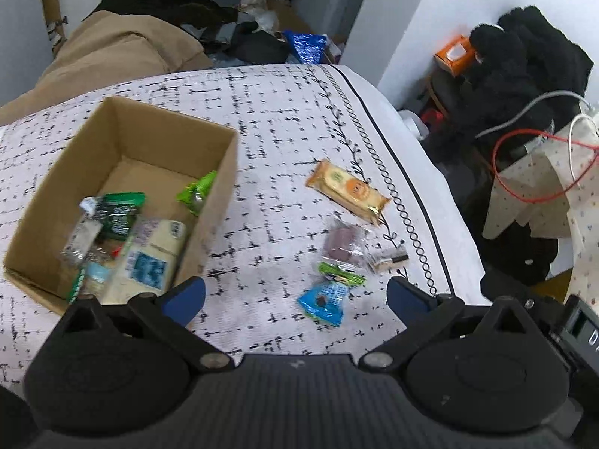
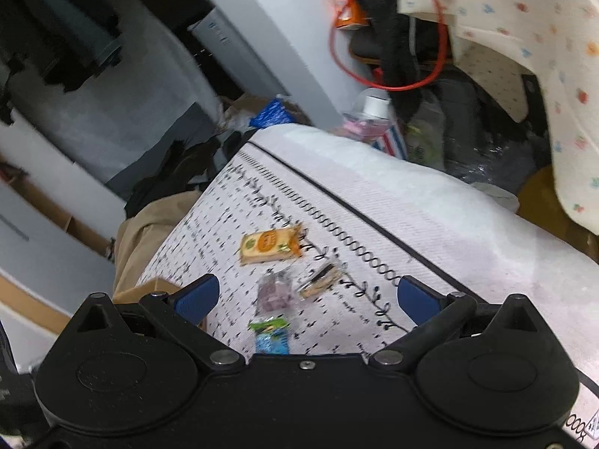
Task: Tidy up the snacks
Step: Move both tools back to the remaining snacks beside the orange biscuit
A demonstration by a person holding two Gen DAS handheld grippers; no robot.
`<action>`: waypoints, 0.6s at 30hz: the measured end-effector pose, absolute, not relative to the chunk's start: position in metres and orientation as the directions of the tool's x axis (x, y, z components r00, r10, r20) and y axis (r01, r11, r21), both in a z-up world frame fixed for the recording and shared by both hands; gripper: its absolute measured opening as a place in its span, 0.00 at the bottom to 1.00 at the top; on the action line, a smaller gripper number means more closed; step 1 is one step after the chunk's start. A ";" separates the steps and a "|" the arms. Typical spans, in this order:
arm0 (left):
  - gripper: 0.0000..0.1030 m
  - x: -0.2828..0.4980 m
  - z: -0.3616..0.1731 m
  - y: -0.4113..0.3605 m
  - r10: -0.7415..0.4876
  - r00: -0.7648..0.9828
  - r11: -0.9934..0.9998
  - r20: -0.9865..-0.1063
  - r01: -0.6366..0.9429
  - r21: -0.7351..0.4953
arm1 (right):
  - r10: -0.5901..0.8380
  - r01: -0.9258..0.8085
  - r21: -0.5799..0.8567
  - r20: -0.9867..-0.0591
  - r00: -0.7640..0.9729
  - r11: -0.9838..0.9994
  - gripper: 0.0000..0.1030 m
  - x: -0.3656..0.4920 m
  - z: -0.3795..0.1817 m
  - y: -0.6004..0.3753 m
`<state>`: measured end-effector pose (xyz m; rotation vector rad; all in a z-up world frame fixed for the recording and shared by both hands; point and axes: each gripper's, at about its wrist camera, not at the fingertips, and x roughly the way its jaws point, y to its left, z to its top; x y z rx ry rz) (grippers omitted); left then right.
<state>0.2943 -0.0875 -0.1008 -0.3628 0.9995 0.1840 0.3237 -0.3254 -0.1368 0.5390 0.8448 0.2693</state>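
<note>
A cardboard box (image 1: 221,187) stands on the patterned bed cover at the left and holds several snack packets (image 1: 149,254). Loose on the cover lie an orange biscuit packet (image 1: 348,191), a purple packet (image 1: 344,243), a small clear packet (image 1: 387,258), a green packet (image 1: 340,273) and a blue packet (image 1: 324,301). My left gripper (image 1: 295,295) is open and empty, above the blue packet. My right gripper (image 2: 305,299) is open and empty, above the same loose snacks: the orange packet (image 2: 269,245), the purple packet (image 2: 275,293), the clear packet (image 2: 320,280) and the blue packet (image 2: 272,340).
The bed cover's right edge (image 1: 423,172) drops off to clutter: black clothing (image 1: 524,67), red and white cables (image 1: 524,172), an orange box (image 1: 455,54). A tan blanket (image 1: 112,48) lies behind the box. A bottle (image 2: 368,116) stands past the bed's far edge.
</note>
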 end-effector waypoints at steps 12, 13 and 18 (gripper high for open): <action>0.97 0.315 -0.127 -0.098 -0.073 0.531 0.930 -0.844 -0.269 -0.250 | 0.447 0.046 0.593 -0.652 0.612 0.804 0.93 0.343 -0.166 -0.324; 0.97 0.316 -0.130 -0.098 -0.083 0.531 0.928 -0.844 -0.268 -0.260 | 0.451 0.052 0.599 -0.653 0.608 0.799 0.91 0.344 -0.169 -0.324; 0.90 0.325 -0.145 -0.098 -0.102 0.525 0.920 -0.845 -0.273 -0.280 | 0.469 0.071 0.626 -0.651 0.597 0.777 0.79 0.353 -0.180 -0.319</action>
